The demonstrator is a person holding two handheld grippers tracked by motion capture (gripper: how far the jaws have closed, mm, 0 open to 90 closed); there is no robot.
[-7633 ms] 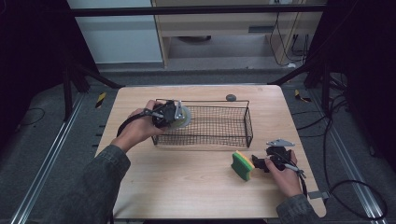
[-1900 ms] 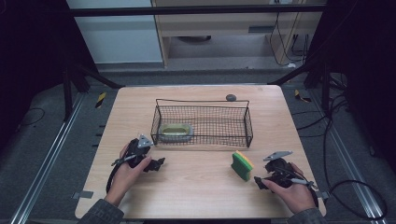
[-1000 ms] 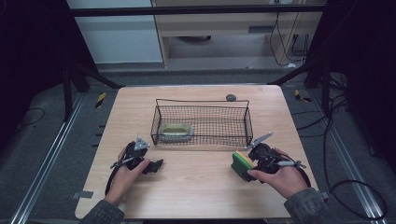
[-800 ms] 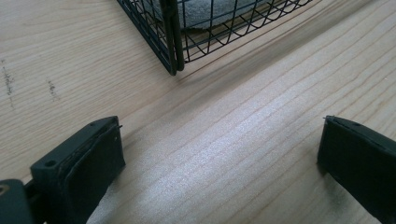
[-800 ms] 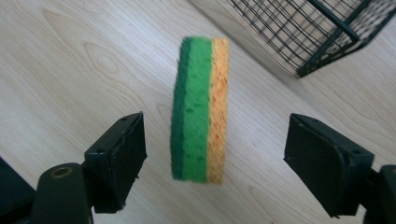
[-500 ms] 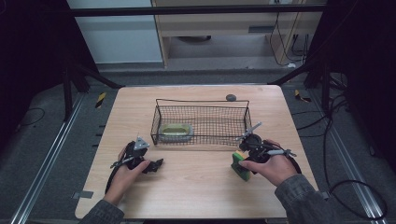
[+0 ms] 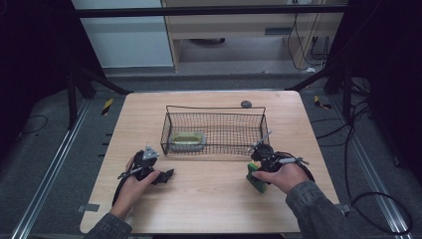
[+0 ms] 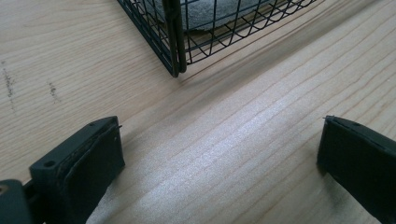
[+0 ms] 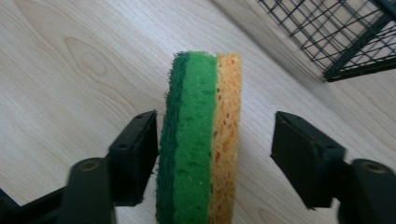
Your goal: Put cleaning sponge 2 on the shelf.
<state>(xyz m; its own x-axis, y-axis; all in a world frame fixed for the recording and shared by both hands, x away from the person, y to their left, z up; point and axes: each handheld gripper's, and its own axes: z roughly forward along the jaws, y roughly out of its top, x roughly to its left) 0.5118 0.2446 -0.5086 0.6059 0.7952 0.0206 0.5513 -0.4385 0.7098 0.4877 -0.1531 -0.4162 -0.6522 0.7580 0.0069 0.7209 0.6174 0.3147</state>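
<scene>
Two grippers rest low over the table [image 7: 209, 199], one in each of our hands. The right gripper [image 9: 215, 154] straddles the sponge [image 9: 201, 140], which stands on edge on the wood just in front of the basket's [image 7: 214, 130] right corner. Its fingers have just been closing: the left pad sits at the dark green scouring face, while a clear gap remains between the other pad and the yellow side, so nothing is gripped yet. The left gripper [image 8: 219, 154] lies near the basket's left corner, fingers spread wide over bare wood, holding nothing. Another sponge [image 7: 187, 140] lies inside the basket.
</scene>
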